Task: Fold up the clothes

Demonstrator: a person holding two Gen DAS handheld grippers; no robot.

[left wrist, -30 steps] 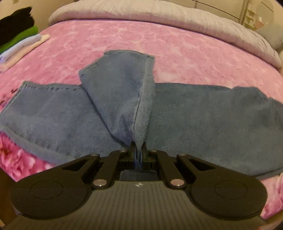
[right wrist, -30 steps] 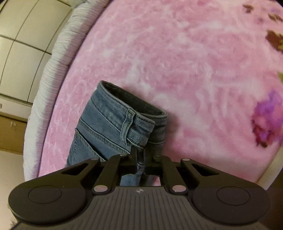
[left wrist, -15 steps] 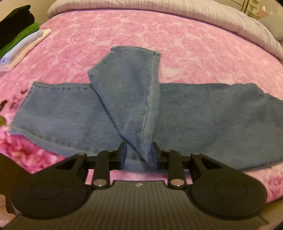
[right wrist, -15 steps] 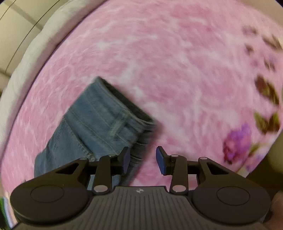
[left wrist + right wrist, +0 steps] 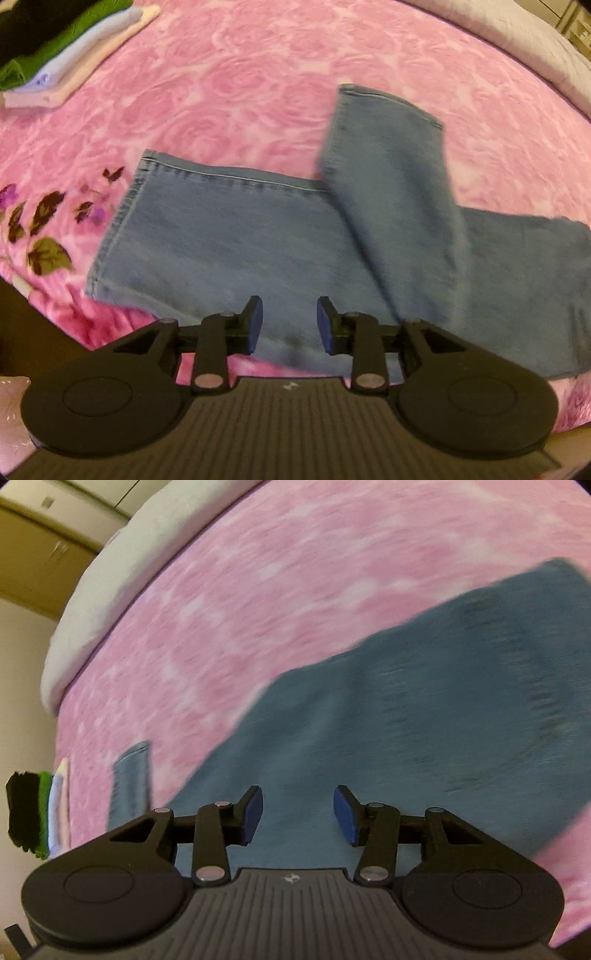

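Jeans point(image 5: 229, 236) lie flat across pink blanket point(image 5: 240, 85), one leg folded over toward the far side, near hem at the bed edge. Wide bare blanket beyond. Left view alone shows leaf print at blanket's left edge; right view alone shows cupboards. Clothes stack point(image 5: 55, 51) at far left corner. Left gripper point(image 5: 290, 325) and right gripper point(image 5: 298, 814): jaws opening, nothing pinched, denim below.

Home bedroom, bed under a pink rose-patterned blanket point(image 5: 258, 74), grey bedding point(image 5: 517, 40), stack of folded clothes point(image 5: 62, 55)
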